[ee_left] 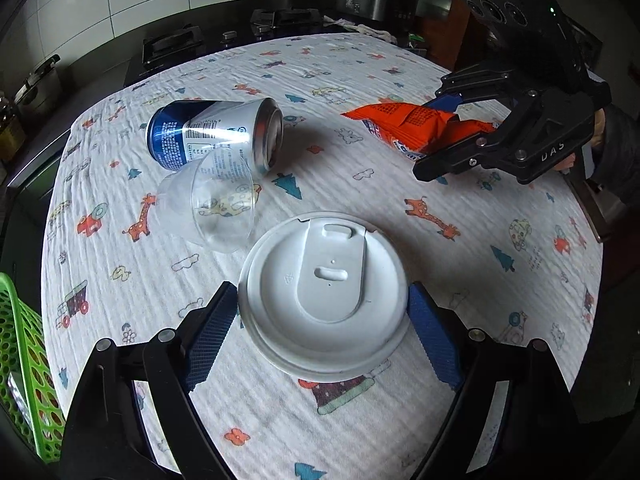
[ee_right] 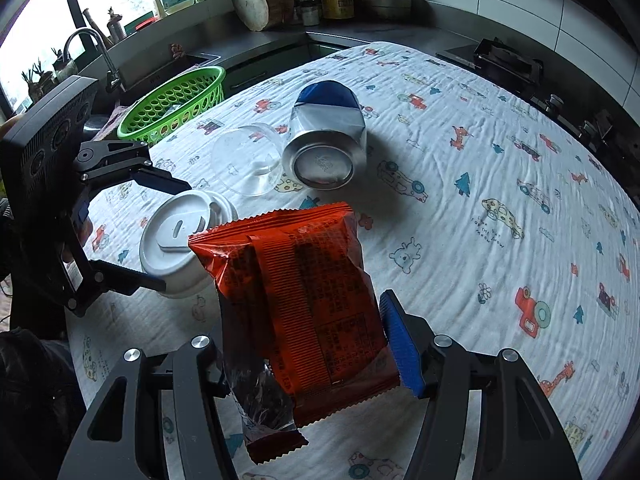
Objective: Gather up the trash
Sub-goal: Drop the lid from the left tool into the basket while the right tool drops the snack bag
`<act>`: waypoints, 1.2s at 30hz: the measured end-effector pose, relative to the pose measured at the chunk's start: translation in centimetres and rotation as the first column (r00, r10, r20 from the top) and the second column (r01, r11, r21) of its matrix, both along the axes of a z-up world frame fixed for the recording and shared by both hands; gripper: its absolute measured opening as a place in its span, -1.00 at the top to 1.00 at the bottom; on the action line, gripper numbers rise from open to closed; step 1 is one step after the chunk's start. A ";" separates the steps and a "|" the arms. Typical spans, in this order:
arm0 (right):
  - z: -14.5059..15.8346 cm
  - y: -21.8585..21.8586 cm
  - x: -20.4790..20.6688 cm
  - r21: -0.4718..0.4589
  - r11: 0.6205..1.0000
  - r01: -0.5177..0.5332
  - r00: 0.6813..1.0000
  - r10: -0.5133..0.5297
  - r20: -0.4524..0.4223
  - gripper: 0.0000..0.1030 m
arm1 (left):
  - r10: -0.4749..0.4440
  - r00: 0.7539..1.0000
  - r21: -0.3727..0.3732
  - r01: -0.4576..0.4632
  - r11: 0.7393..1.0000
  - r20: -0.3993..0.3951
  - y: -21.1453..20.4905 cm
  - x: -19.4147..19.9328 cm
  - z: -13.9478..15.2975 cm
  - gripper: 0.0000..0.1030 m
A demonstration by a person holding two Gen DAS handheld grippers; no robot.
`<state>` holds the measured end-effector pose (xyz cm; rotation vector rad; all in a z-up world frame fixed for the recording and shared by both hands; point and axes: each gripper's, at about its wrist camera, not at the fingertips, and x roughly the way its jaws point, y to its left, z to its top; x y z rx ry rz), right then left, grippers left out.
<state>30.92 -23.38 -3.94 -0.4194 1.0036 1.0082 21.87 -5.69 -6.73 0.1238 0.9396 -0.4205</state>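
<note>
L gripper (ee_left: 323,316) clamps white lid (ee_left: 324,292); R gripper (ee_right: 304,340) grips orange wrapper (ee_right: 296,280); can (ee_left: 216,136) lies on worktop (ee_left: 400,208).

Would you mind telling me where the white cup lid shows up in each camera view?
Left wrist: the white cup lid sits low centre, between the left tool's fingers.
Right wrist: it lies at mid-left, inside that same tool, behind the orange wrapper.
Shared landmark: the tipped blue-and-silver can.
</note>
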 end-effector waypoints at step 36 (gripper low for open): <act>5.5 28.9 -4.3 0.151 0.985 -0.086 0.996 0.090 -0.019 -0.14 | 0.670 0.742 0.079 -0.667 0.741 -0.018 36.9 -2.9 -0.7 -0.66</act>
